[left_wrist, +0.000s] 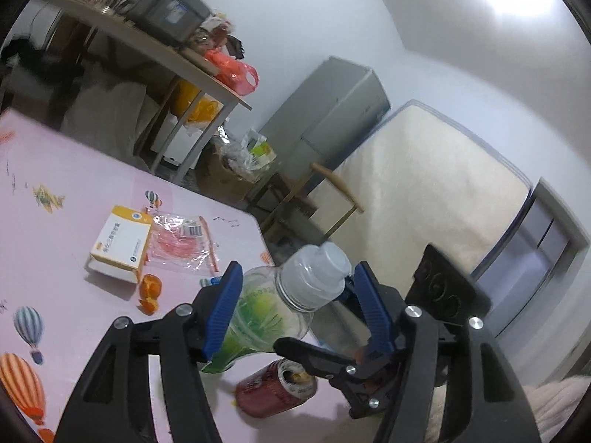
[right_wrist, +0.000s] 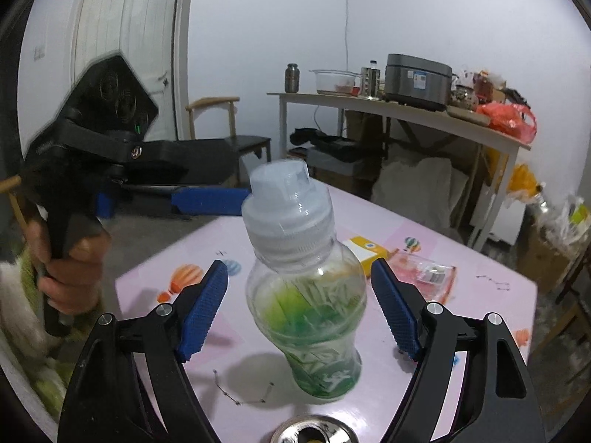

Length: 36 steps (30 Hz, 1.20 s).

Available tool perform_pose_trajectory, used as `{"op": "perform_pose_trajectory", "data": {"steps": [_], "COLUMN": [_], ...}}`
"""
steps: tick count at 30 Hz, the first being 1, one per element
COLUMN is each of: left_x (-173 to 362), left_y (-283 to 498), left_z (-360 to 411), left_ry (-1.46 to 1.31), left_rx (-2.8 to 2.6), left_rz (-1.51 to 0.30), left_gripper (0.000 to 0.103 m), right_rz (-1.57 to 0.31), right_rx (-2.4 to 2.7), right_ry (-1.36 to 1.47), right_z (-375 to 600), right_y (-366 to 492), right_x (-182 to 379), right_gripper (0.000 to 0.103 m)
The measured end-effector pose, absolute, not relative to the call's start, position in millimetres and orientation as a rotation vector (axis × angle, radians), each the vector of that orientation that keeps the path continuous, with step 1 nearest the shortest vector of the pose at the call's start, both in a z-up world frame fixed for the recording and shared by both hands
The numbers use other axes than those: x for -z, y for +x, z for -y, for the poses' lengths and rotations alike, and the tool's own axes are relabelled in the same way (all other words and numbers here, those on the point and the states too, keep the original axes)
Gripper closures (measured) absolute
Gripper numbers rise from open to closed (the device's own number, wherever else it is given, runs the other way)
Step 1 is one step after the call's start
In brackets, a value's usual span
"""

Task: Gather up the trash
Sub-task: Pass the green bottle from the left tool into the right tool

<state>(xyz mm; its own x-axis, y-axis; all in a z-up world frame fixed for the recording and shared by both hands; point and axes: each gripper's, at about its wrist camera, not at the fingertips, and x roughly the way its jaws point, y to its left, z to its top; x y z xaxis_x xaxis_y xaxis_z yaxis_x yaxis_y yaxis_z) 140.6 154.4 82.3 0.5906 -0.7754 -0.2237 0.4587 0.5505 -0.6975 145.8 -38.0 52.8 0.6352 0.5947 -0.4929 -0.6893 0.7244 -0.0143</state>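
One bottle (right_wrist: 306,295) stands tilted, cap leaning upper-left, between both grippers' spread fingers (right_wrist: 203,308), untouched.

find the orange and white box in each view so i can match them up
Left wrist view: the orange and white box lies left of centre on the pink table.
Right wrist view: it peeks out just right of the bottle's shoulder.
Shared landmark: the green-labelled bottle.

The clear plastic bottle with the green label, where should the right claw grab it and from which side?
Grip the clear plastic bottle with the green label at its narrower lower body, coming level from the near side: it stands tilted, and the wide cap offers poorer purchase.
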Motion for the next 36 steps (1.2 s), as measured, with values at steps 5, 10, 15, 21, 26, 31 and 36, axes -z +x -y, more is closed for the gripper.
{"op": "perform_pose_trajectory", "data": {"steps": [5,10,15,21,26,31,36], "left_x": [-64,-57,-52,-45,-46,-34,-17], "left_y": [149,144,141,130,104,79,73], "left_z": [-180,-187,-179,-164,-132,-89,-48], "left_ry": [-0.770,-0.761,-0.652,-0.515,-0.318,-0.152,-0.063], "left_rx": [0.738,0.712,0.669,0.660,0.692,0.721,0.712], "left_rz": [-0.575,-0.568,-0.574,-0.595,-0.600,-0.611,-0.647], "left_gripper": [0.042,0.042,0.042,0.040,0.030,0.023,0.021], "right_rz": [-0.535,-0.624,-0.644,-0.656,-0.623,-0.595,-0.572], "right_rx": [-0.777,-0.778,-0.766,-0.747,-0.679,-0.625,-0.600], "right_ry": [-0.123,-0.050,-0.030,0.047,0.109,0.152,0.175], "right_z": [35,33,35,54,75,87,92], "right_y": [169,198,200,197,191,187,183], "right_x": [-59,-62,-63,-62,-66,-67,-68], "right_gripper": [0.029,0.044,0.045,0.046,0.055,0.059,0.065]}}
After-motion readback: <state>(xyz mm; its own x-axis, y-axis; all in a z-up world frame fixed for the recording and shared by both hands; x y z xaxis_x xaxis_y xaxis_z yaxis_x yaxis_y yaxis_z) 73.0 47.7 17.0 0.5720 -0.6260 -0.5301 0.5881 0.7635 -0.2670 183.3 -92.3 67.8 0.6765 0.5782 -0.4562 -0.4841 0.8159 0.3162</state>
